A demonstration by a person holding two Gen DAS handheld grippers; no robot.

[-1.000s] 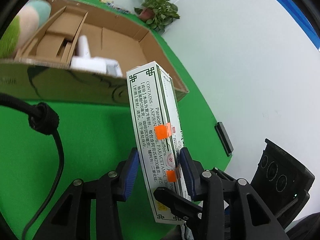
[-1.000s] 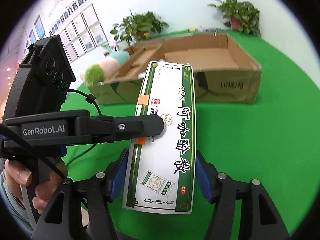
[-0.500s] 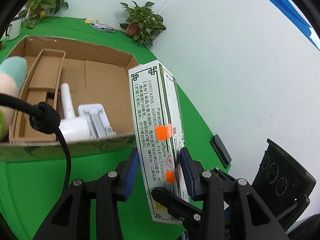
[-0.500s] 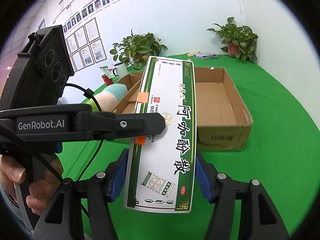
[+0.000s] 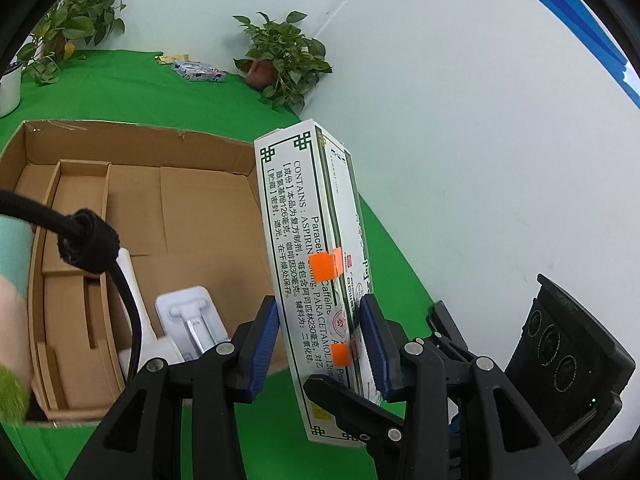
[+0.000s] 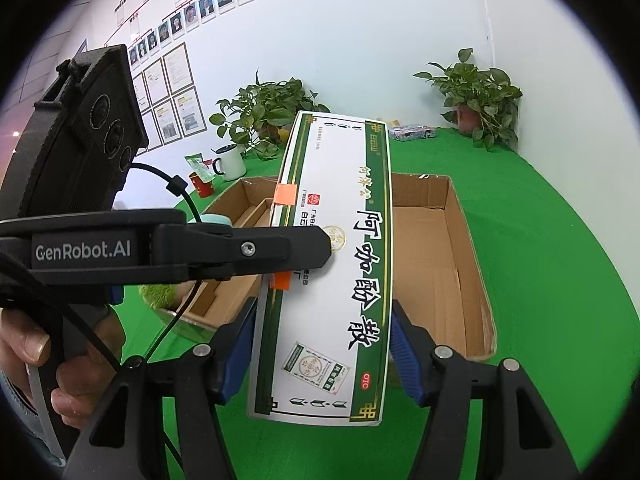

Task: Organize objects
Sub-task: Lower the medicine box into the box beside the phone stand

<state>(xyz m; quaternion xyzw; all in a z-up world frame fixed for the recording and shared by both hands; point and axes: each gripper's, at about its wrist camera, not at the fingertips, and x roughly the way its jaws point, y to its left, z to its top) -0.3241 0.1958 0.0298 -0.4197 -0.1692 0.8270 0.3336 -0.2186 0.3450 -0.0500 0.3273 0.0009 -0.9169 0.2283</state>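
A white and green medicine box [image 5: 308,248] with orange stickers is held in the air by both grippers. My left gripper [image 5: 320,340] is shut on its thin sides; its finger shows in the right wrist view [image 6: 256,248] pressing the box face. My right gripper [image 6: 320,344] is shut on the box [image 6: 340,264] across its wide face. The open cardboard box [image 5: 192,200] lies below and beyond, its right part bare [image 6: 432,248].
A white device [image 5: 188,320] lies in the cardboard box beside cardboard dividers [image 5: 76,240]. A pastel plush toy [image 5: 12,264] sits at its left edge. Potted plants [image 6: 480,92], a white mug [image 6: 230,164] and a small packet [image 5: 198,72] stand at the back of the green table.
Both grippers have carried the medicine box upward and forward; the cardboard box's inside now shows from above, under the medicine box.
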